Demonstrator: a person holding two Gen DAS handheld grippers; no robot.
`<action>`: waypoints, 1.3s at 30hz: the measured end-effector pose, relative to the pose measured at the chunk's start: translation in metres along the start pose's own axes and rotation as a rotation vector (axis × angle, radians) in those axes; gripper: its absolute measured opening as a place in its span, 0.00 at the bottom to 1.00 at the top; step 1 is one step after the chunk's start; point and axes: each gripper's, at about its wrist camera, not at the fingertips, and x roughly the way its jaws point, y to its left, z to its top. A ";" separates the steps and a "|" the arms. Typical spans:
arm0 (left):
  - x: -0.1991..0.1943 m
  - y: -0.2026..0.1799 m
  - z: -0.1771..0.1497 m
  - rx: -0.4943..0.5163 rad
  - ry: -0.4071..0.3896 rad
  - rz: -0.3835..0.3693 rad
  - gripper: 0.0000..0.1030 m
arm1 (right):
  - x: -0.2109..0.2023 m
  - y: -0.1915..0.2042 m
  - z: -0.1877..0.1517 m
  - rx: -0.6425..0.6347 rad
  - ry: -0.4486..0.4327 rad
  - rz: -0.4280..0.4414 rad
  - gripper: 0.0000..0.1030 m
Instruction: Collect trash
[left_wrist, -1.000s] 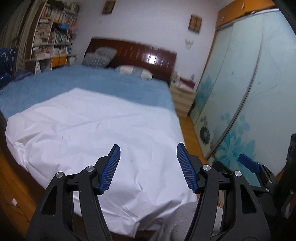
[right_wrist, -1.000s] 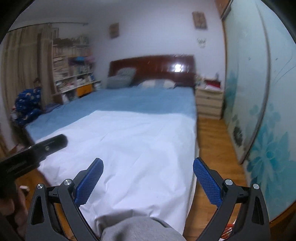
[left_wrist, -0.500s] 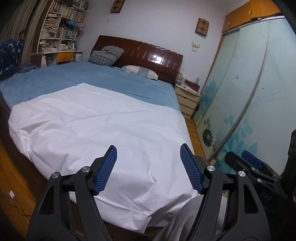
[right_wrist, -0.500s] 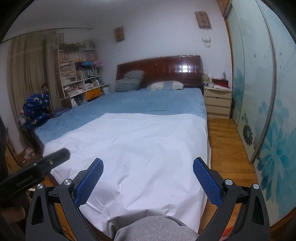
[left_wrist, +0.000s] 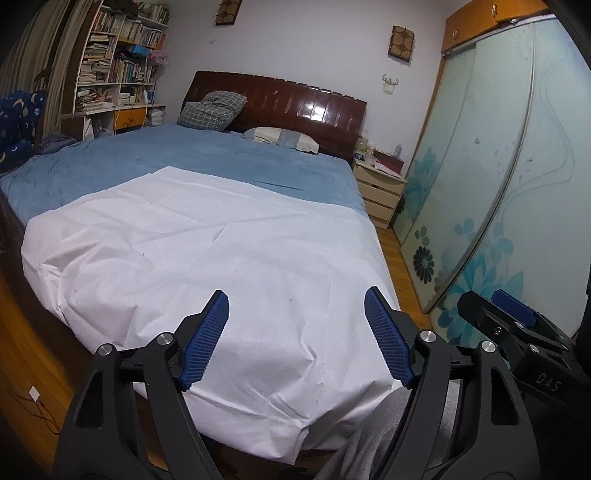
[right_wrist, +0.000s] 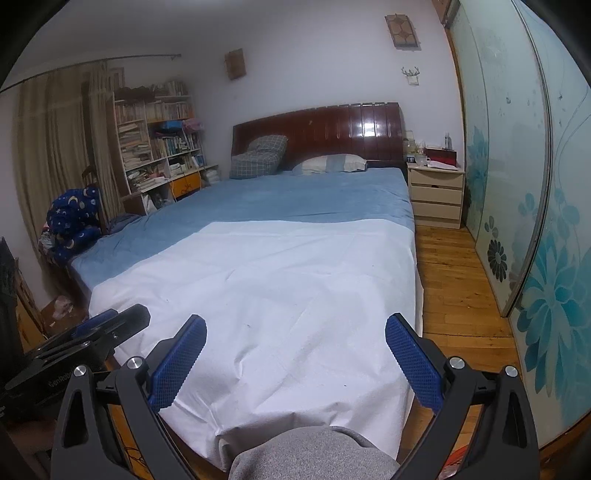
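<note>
Since a second ago your left gripper (left_wrist: 295, 332) was spreading its jaws, empty, the right gripper (right_wrist: 295, 354) gaped empty too, and with no trash showing on the white sheet (left_wrist: 221, 251) you risked pinching the cloth instead.

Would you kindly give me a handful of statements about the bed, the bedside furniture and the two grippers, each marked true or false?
1. A white sheet covers the near part of the bed, with the blue bedding beyond it. True.
2. The left gripper is clamped on a piece of trash. False: its jaws are opening and nothing is between them.
3. The right gripper is open and empty. True.
4. The nightstand stands on the bookshelf side of the bed. False: it stands on the sliding-door side, opposite the bookshelf.
5. A checked pillow leans against the headboard. True.
</note>
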 end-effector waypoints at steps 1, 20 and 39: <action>-0.001 0.001 0.001 -0.002 -0.002 0.004 0.78 | 0.000 -0.001 0.000 -0.001 0.001 -0.001 0.93; 0.005 -0.009 0.000 0.067 0.013 0.092 0.94 | -0.001 0.001 0.009 -0.005 0.008 0.005 0.93; 0.003 -0.011 0.001 0.054 0.006 0.103 0.94 | 0.001 0.000 0.008 -0.001 0.007 0.008 0.93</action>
